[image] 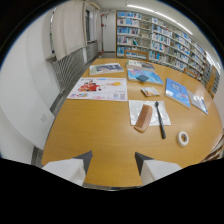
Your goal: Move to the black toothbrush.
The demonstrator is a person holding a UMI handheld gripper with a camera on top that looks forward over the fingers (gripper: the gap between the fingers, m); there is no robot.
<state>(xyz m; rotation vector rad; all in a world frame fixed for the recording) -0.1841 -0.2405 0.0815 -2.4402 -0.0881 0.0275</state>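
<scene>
The black toothbrush [160, 120] lies lengthwise on a white sheet of paper [149, 113], its handle running off the sheet's near edge onto the wooden table [100, 130]. A brown comb [144, 118] rests just left of it on the same sheet. My gripper [113, 161] is open, with its two fingers [85, 159] low over the table and nothing between them. The toothbrush is ahead of the fingers and off to the right, well beyond their tips.
A roll of white tape [183, 138] sits right of the toothbrush handle. Farther back lie a colourful poster [99, 89], blue booklets [177, 92], a small card [149, 92] and other papers. Bookshelves [160, 40] fill the far wall; a radiator [70, 65] lines the left.
</scene>
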